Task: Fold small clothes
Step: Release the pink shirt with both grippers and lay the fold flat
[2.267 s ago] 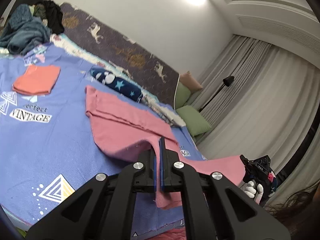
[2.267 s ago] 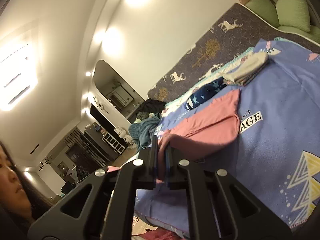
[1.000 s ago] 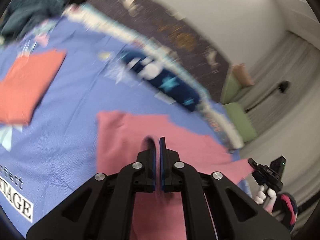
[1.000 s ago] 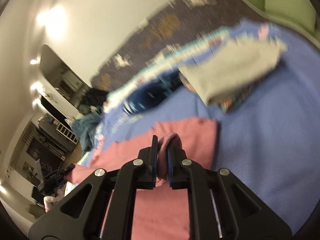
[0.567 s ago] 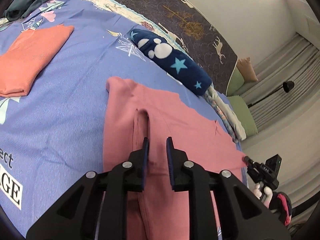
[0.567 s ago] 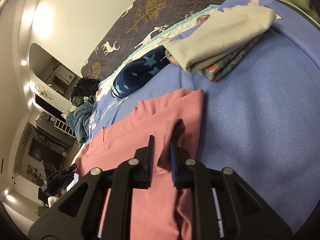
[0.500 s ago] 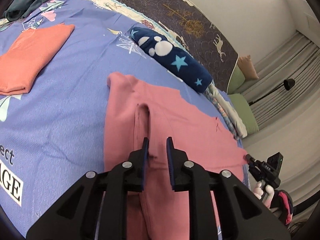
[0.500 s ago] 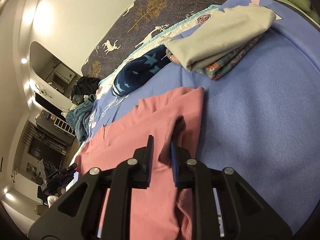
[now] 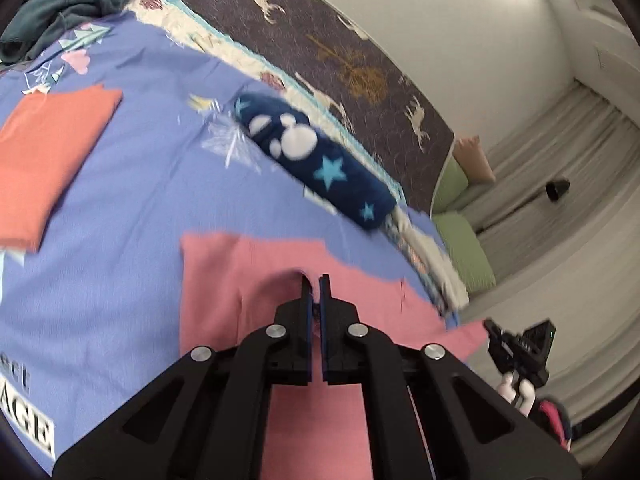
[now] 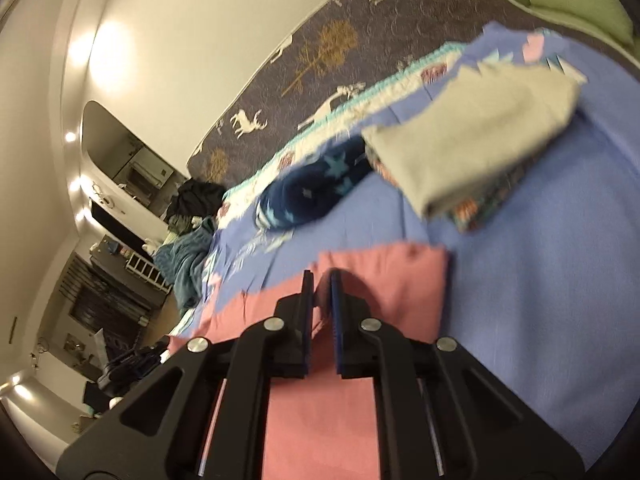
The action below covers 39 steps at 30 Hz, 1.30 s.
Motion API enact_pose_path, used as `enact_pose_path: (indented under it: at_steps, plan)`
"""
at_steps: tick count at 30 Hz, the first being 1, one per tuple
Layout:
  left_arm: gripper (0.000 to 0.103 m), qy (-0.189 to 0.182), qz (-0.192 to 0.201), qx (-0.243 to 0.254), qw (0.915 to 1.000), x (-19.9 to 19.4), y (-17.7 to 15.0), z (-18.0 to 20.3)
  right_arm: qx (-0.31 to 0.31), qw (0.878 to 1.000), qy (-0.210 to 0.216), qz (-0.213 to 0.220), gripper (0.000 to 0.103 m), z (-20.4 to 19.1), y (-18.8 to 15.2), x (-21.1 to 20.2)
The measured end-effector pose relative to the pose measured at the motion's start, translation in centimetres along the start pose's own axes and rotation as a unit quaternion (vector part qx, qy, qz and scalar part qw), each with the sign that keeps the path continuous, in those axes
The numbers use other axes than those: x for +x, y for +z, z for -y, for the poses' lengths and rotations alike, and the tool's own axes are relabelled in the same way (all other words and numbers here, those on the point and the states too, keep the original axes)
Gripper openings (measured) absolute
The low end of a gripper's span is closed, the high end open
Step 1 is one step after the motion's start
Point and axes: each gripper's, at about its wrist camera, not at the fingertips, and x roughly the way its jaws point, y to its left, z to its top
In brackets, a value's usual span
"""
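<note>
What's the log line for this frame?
left gripper: jaws just closed on pink garment | right gripper: jaws just closed on it too | garment on bedspread

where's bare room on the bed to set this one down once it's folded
Bare blue sheet lies between the orange fold and the pink garment. More lies right of the pink garment, below the grey stack. The far edge is crowded: the navy roll and the grey stack sit there.

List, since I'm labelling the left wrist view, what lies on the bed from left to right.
Orange cloth → navy star roll → green pillow.
</note>
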Motion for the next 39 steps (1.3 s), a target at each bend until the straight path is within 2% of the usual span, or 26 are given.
enact_pose_path:
  at_steps: [2,3,5,6,7,9,10,14,16,20,25,29,33,39]
  plan:
    - [0.002,-0.002,0.008,-0.012,0.9999,1.2,1.4,-0.4,0.005,1.000,-0.011,0.006,0.008,0.2,1.0,1.0]
    - [0.002,-0.001,0.007,-0.019,0.9998,2.1,1.9,-0.7,0.010,1.000,-0.028,0.007,0.012,0.7,1.6,2.0]
    - [0.002,0.008,0.007,-0.029,0.9995,3.3,2.4,-1.5,0.012,0.997,-0.078,0.003,0.012,1.7,1.9,3.7]
    - [0.007,0.014,0.009,-0.031,0.9994,3.7,2.4,-1.8,0.010,0.996,-0.092,0.000,0.013,2.1,1.8,4.1]
    - [0.020,0.017,0.010,-0.032,0.9993,3.8,2.5,-2.1,0.009,0.995,-0.098,-0.004,0.014,2.4,1.4,4.3]
    - [0.034,0.018,0.020,-0.039,0.9989,3.2,2.5,-2.7,0.003,0.995,-0.099,-0.011,0.025,3.1,0.3,4.3]
    - [0.036,0.017,0.024,-0.039,0.9988,2.8,2.4,-3.0,-0.001,0.995,-0.104,-0.011,0.026,3.4,0.0,4.1]
    - [0.037,0.037,0.019,-0.018,0.9990,1.8,2.0,-3.2,-0.020,0.992,-0.120,-0.014,0.030,3.8,-0.4,3.2]
    - [0.037,0.043,0.003,0.000,0.9991,1.9,1.5,-3.2,-0.037,0.992,-0.121,-0.019,0.035,3.6,-0.7,2.9]
    - [0.037,0.070,-0.025,0.043,0.9963,2.6,0.1,-2.7,-0.059,0.989,-0.128,-0.031,0.038,3.1,-1.5,2.9]
    - [0.037,0.087,-0.024,0.085,0.9923,2.0,-1.6,-1.7,-0.076,0.988,-0.124,-0.043,0.039,2.2,-2.9,2.1]
    - [0.037,0.112,-0.021,0.122,0.9860,1.3,-2.6,-1.1,-0.115,0.983,-0.134,-0.050,0.046,1.3,-4.4,1.1]
    - [0.037,0.115,-0.022,0.118,0.9862,0.2,-3.4,-1.0,-0.135,0.979,-0.140,-0.061,0.050,0.8,-6.2,0.1]
    - [0.037,0.109,-0.025,0.128,0.9855,-3.0,-7.7,-0.5,-0.125,0.981,-0.134,-0.065,0.052,1.0,-9.6,-3.6]
